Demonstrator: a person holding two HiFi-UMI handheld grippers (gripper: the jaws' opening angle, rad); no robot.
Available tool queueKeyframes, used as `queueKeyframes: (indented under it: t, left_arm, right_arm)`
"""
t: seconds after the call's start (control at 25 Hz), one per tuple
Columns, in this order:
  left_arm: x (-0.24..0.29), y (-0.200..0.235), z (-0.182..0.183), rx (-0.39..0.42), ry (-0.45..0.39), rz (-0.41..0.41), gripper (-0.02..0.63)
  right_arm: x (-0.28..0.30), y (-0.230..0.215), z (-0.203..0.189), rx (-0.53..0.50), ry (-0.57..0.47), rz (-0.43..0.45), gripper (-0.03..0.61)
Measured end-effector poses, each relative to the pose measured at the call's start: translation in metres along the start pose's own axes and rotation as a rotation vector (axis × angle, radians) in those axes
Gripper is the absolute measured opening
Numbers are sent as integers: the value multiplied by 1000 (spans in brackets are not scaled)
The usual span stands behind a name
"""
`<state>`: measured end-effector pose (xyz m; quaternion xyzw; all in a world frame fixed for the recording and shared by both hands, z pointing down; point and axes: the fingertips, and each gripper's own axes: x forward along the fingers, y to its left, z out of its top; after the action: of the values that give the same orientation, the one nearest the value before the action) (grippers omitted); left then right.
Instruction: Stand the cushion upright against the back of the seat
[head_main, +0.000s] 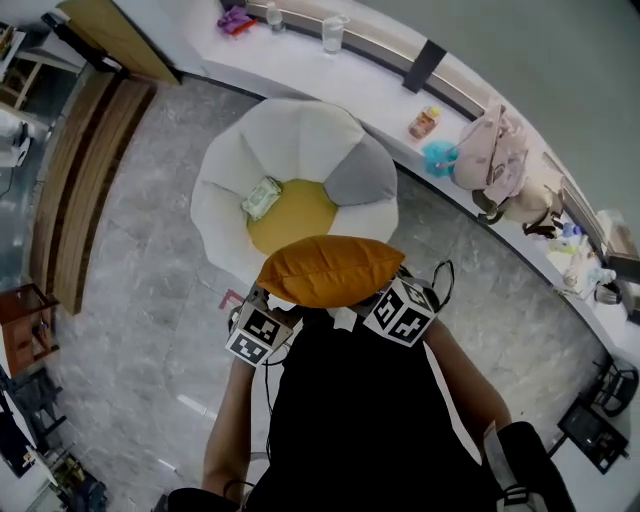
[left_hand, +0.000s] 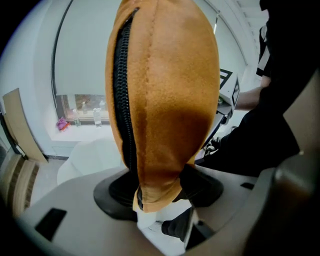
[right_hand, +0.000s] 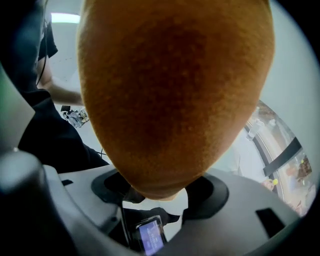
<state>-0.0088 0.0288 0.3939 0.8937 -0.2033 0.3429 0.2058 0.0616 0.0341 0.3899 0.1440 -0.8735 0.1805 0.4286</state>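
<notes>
An orange cushion (head_main: 330, 270) hangs in the air between my two grippers, just in front of a white petal-shaped armchair (head_main: 300, 135) with a yellow seat (head_main: 295, 215). My left gripper (head_main: 272, 300) is shut on the cushion's left end, where the black zipper (left_hand: 122, 100) runs up the seam. At the other end my right gripper (head_main: 392, 288) is shut on the cushion. The cushion (left_hand: 165, 100) fills the left gripper view above the left gripper (left_hand: 156, 192). It also fills most of the right gripper view as the cushion (right_hand: 175, 90) above the right gripper (right_hand: 160, 192).
A grey cushion (head_main: 360, 178) leans in the chair's right side and a green packet (head_main: 262, 197) lies on the seat. Behind runs a curved white ledge (head_main: 380, 75) bearing a glass (head_main: 333, 33), a jar and bags (head_main: 495, 160). A small wooden table (head_main: 25, 320) stands left.
</notes>
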Motion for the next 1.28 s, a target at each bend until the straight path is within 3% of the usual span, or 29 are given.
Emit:
queueKeyframes:
  t: [0.28, 0.56, 0.84, 1.0, 1.28]
  left_arm:
    - [56, 35, 13, -22, 80, 104, 255]
    - [107, 83, 0, -81, 121, 198, 250]
    - [162, 133, -22, -57, 163, 235, 244]
    - [194, 155, -54, -48, 185, 231, 244]
    - [257, 203, -99, -19, 230, 228, 244]
  right_arm:
    - [25, -69, -24, -63, 3, 59, 319]
    - [75, -128, -38, -161, -21, 91, 319]
    - [130, -181, -55, -198, -50, 55, 318]
    - [166, -202, -66, -205, -58, 29, 318]
    - [237, -240, -102, -211, -59, -87, 314]
